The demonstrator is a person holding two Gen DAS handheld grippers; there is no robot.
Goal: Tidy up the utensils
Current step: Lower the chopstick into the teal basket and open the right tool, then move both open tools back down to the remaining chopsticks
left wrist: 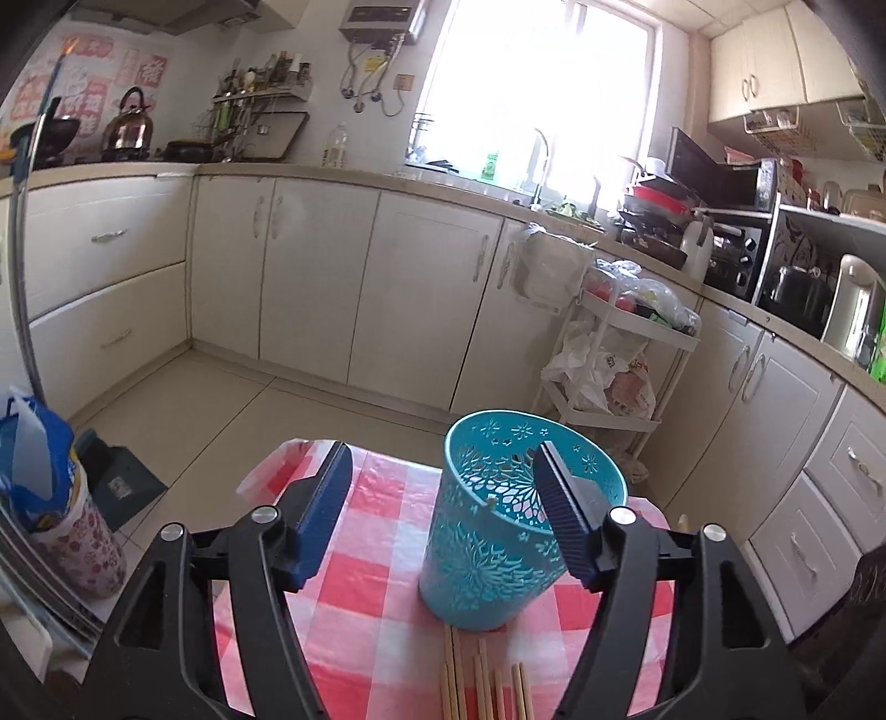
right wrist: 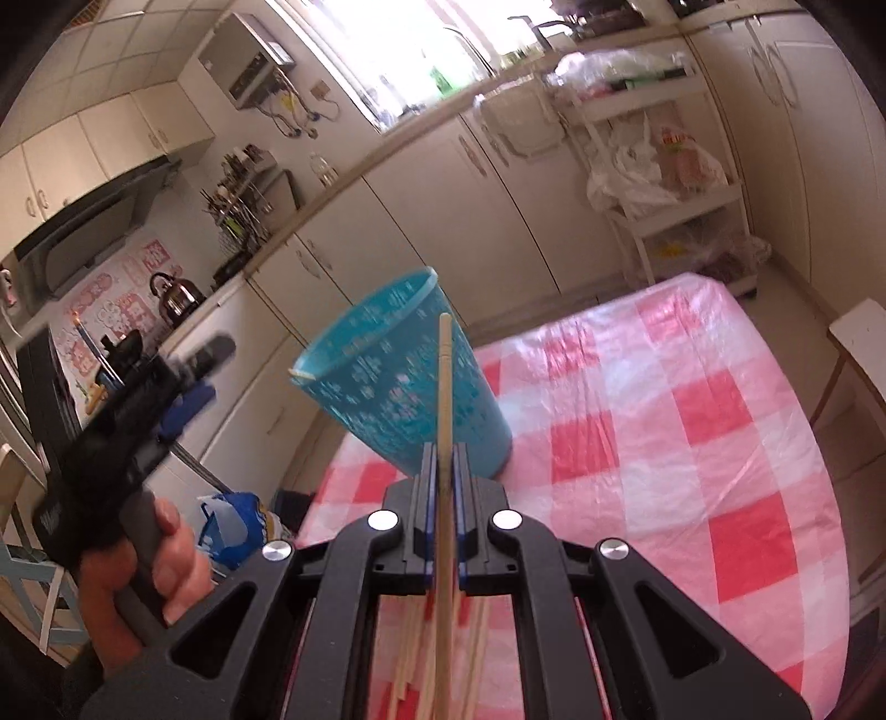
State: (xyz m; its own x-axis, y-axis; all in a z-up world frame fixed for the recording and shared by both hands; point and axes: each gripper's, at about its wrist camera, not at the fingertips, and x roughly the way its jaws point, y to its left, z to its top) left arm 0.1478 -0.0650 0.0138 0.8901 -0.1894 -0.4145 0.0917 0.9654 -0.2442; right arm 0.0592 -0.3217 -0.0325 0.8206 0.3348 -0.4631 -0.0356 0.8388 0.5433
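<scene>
The table carries a red-and-white checked cloth under clear plastic. At 12 o'clock a bright window stands above the sink tap. At 10 o'clock a metal kettle sits on the stove, with a spice rack just beside it to the right. A wall-mounted water heater hangs at 11 o'clock. At 1 o'clock a white tiered trolley holds plastic bags and produce. At 2 o'clock a black toaster oven rests on the counter. Cream cabinets line the walls. At 8 o'clock a blue bag sits in a floral container.
</scene>
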